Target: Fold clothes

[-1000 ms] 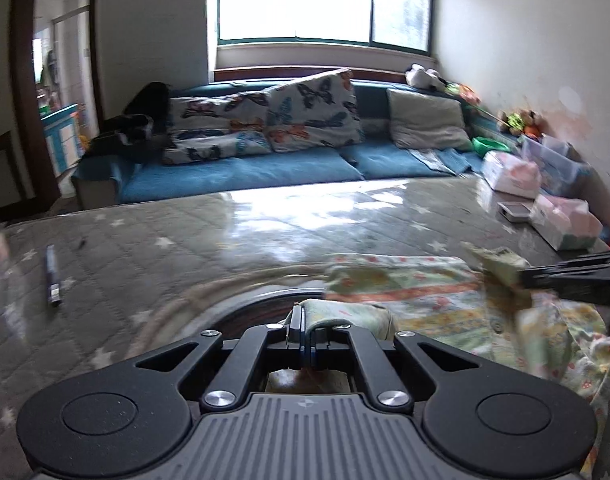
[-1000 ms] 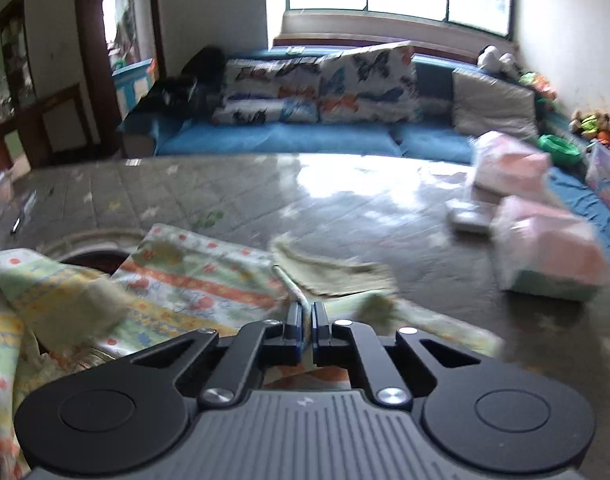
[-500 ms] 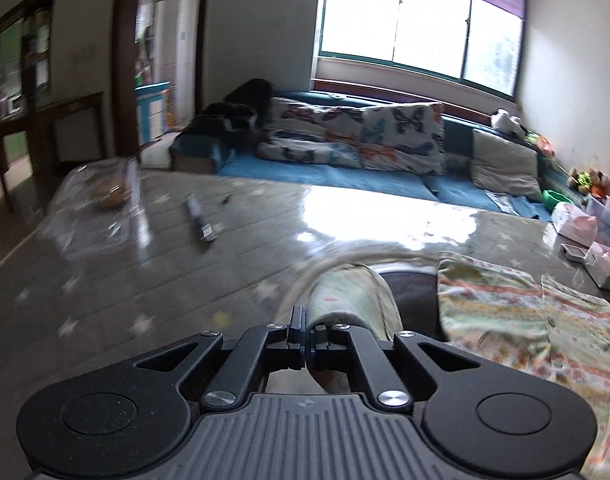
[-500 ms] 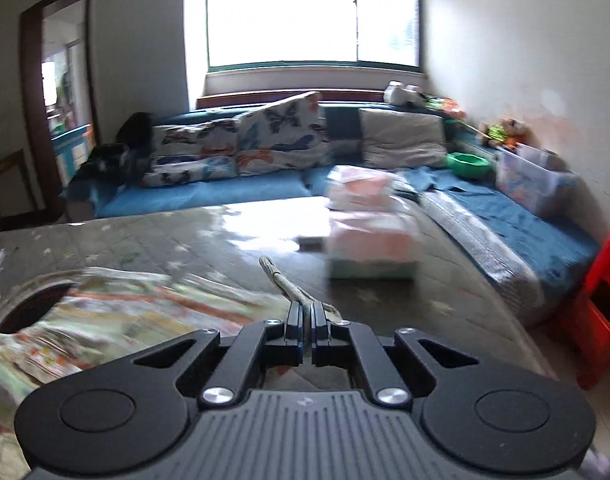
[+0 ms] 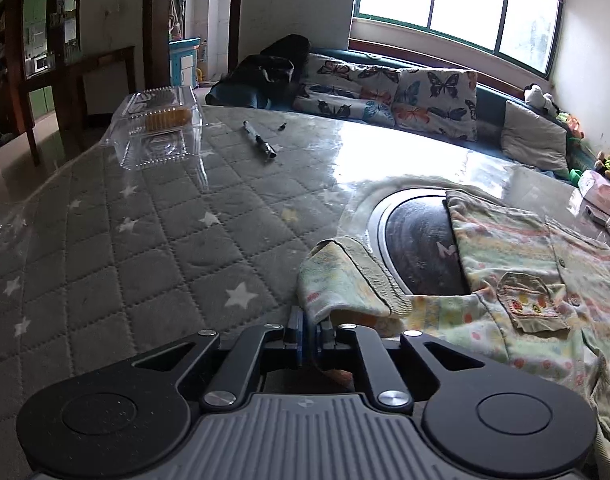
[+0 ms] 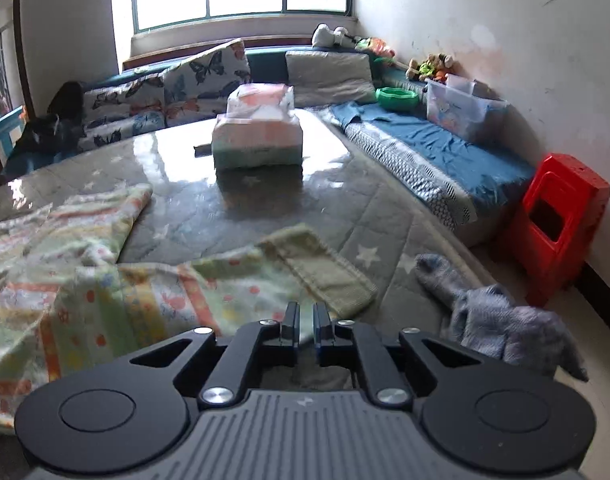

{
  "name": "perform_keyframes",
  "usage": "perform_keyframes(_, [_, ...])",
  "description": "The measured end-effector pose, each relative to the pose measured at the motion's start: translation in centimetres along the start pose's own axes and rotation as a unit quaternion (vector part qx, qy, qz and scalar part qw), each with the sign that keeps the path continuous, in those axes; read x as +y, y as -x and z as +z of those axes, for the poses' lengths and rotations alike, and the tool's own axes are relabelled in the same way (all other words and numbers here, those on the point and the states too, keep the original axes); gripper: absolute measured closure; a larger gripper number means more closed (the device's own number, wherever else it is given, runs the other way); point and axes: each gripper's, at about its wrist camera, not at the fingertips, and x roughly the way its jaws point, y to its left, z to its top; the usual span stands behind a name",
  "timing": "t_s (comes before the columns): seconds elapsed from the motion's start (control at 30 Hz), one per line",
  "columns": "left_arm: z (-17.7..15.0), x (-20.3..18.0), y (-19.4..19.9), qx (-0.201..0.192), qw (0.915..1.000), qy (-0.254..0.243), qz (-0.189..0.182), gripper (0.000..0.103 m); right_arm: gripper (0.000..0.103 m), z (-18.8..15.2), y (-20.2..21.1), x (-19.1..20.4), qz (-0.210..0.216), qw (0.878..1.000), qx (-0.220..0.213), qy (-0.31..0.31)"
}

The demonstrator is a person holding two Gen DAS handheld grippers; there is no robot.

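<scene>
A pastel printed child's shirt (image 5: 525, 280) with a chest pocket lies spread on the quilted table (image 5: 165, 260), partly over a dark round inset (image 5: 417, 248). Its one sleeve (image 5: 357, 280) is drawn out to the left. My left gripper (image 5: 310, 334) is at that cuff, its jaws opening; the sleeve's edge still lies between them with a small gap showing. In the right wrist view the other sleeve (image 6: 317, 272) lies flat, stretched to the right of the shirt (image 6: 85, 280). My right gripper (image 6: 305, 330) is shut on that sleeve's near edge.
A clear plastic box (image 5: 157, 128) and a pen (image 5: 259, 142) lie on the table's far left. Tissue packs (image 6: 257, 136) stand at the far side. A grey-blue cloth (image 6: 505, 320) hangs at the right edge, near a red stool (image 6: 561, 220). A sofa (image 6: 425, 152) lines the walls.
Both grippers have swung apart, the left one leftward and the right one rightward, each drawing a sleeve out. The shirt now lies spread. The left jaws have parted slightly.
</scene>
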Motion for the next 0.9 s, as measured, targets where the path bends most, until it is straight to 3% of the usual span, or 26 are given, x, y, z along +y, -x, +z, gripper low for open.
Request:
perform_keyframes(0.2, [0.3,0.2,-0.1,-0.001,0.9998,0.004,0.022,0.073,0.091,1.7,-1.8,1.3,0.03,0.999,-0.008,0.011])
perform_keyframes(0.33, [0.7,0.9,-0.1,0.0,0.9993,0.016,0.034,0.059,0.075,2.4,-4.4,3.4,0.052,0.998,0.01,0.029])
perform_keyframes(0.57, [1.2,3.1,-0.5,0.005,0.9961,0.059,0.065,0.046,0.075,2.5,-7.4,4.1,0.046,0.998,0.027,0.027])
perform_keyframes(0.77, [1.0,5.5,-1.1,0.02,0.9897,0.119,0.077,0.034,0.075,2.3,-7.3,3.5,0.039,0.998,0.026,0.033])
perform_keyframes(0.9, [0.9,5.9,-1.4,0.017,0.9871,0.13,0.092,0.028,0.074,2.3,-7.3,3.6,0.036,0.998,0.026,0.035])
